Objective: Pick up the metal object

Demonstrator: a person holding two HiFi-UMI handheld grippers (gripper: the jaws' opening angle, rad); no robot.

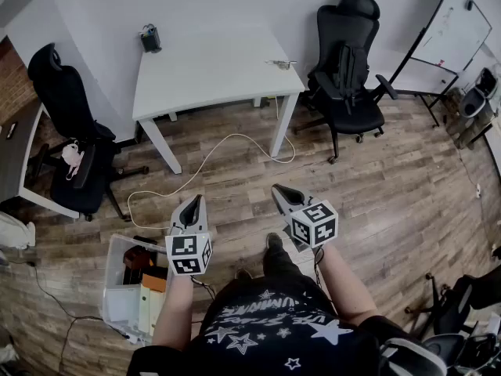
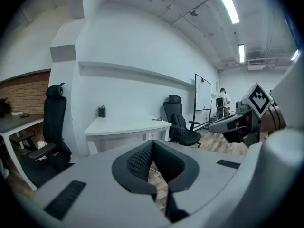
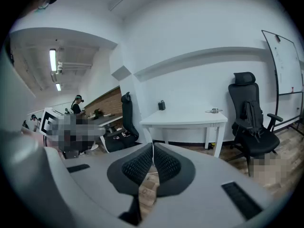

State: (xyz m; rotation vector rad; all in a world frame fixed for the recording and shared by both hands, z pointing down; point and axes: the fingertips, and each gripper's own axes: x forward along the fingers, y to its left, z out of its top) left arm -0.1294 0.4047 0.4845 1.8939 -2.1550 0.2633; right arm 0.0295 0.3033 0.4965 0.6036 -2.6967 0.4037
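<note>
L gripper — jaws clenched, pads meeting at the tips, nothing between them, just floor beyond. R gripper is the same: pressed together, empty. Both are held out in front of the person, pointing fwd, side by side but apart.

Metal object lies on the white tabletop near its right end, well apart from both grippers, w/ a stretch of wood floor in between. It's small & slim; finer shape is too small to tell. A dark item stands at the far left corner, well clear of it. A black chair sits just beside the tabletop's right end. A white cable loops over the floor between the person & the table legs.

Step in hand, as I judge it: the approach, not yet a grasp. To do it well:
- Walk in w/o treading on the cable.
- Favour the R gripper, since the object is on that side.
- Release its jaws before arriving, not over the object.
- Come in low along the tabletop so the pads straddle the object's narrow side, centre it, then close.
- Mind the chair arm by that corner.

Thin metal on a smooth top may skid toward the edge if nudged — so meet it w/ both pads at once.
</note>
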